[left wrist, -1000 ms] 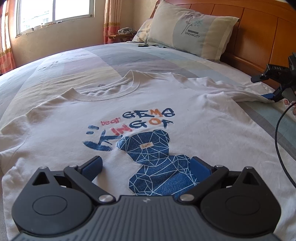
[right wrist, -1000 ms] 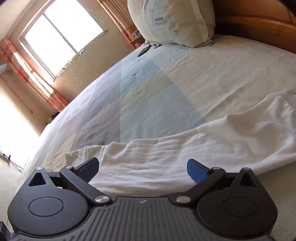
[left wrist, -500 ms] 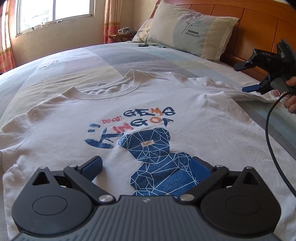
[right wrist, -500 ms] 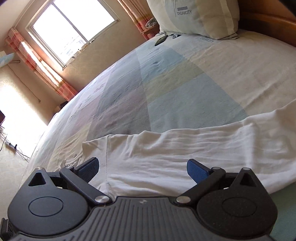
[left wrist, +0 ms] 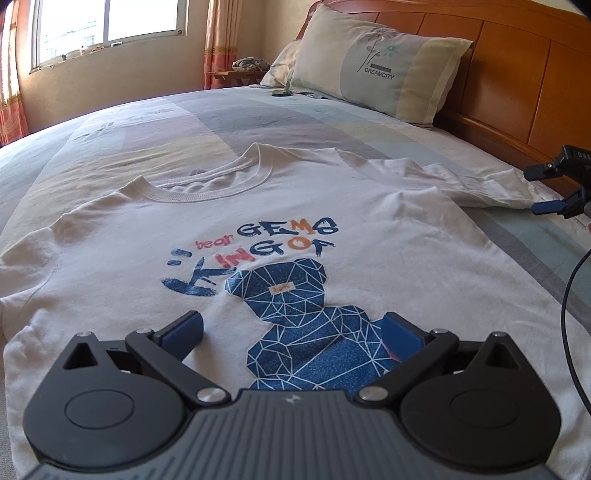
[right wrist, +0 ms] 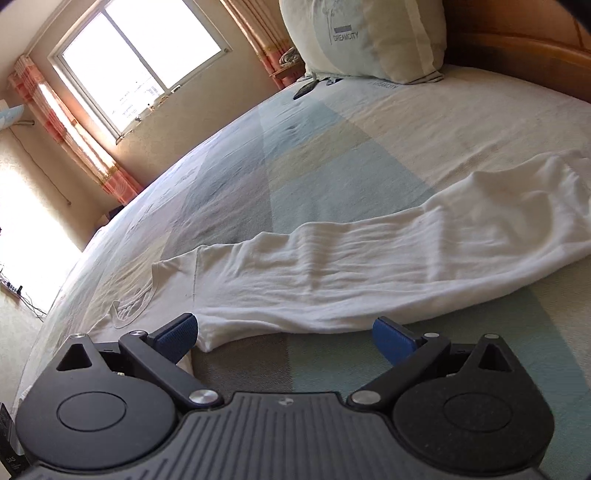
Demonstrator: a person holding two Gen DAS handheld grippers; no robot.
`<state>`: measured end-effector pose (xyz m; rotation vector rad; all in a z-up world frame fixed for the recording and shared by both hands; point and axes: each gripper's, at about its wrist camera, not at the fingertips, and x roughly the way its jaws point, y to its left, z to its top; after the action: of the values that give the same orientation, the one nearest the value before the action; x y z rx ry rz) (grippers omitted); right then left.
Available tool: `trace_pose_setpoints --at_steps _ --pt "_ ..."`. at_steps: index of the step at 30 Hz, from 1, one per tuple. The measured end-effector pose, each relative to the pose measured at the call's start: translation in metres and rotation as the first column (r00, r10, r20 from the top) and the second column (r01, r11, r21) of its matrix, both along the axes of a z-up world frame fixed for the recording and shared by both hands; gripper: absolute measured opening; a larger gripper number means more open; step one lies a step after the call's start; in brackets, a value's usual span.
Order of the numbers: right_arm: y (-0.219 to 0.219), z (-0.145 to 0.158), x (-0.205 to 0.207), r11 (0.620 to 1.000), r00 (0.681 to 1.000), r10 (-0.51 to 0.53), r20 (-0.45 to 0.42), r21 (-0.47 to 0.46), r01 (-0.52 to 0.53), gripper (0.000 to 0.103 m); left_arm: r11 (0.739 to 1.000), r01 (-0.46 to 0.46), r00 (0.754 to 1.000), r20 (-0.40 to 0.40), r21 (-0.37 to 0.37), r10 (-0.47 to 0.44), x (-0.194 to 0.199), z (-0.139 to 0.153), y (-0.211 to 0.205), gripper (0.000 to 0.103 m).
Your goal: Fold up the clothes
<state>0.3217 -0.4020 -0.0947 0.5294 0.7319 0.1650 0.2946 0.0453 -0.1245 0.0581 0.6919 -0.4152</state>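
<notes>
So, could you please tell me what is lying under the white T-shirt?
The white T-shirt lies spread on the pastel patchwork bedspread, which shows all around it. Anything beneath the fabric itself is covered.

a bed (left wrist: 229,122) fills the room, its sheet in pale blocks of blue, grey, cream and lilac. a wooden headboard (left wrist: 517,81) stands at its far right end, with a pillow (left wrist: 376,62) printed "dreamcity" leaning against it and a second one behind. a window (left wrist: 107,26) in the beige wall (left wrist: 129,77) lets in strong daylight, with orange checked curtains (left wrist: 216,40) either side. a small shelf (left wrist: 236,73) beside the bed holds what may be a bundle of cloth. a dark flat thing, perhaps a remote (left wrist: 281,93), lies near the pillows.
</notes>
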Motion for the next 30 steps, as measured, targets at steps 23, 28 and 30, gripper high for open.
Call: trace_pose_setpoints --at_steps 23,28,30 --pt "-0.121 -0.037 -0.042 0.958 0.972 -0.233 0.037 0.182 0.223 0.103 0.988 0.141 0.989 -0.036 -0.064 -0.143 -0.016 -0.004 -0.09 0.102" --pt "-0.133 -0.045 -0.044 0.961 0.981 -0.178 0.078 0.227 0.156 0.103 0.991 0.119 0.992 -0.024 -0.055 -0.121 -0.021 -0.005 -0.09 0.102" --pt "-0.128 -0.046 -0.045 0.968 0.979 -0.177 0.099 0.199 0.154 0.103 0.993 0.107 0.994 -0.032 -0.049 -0.109 -0.021 -0.004 -0.089 0.102"
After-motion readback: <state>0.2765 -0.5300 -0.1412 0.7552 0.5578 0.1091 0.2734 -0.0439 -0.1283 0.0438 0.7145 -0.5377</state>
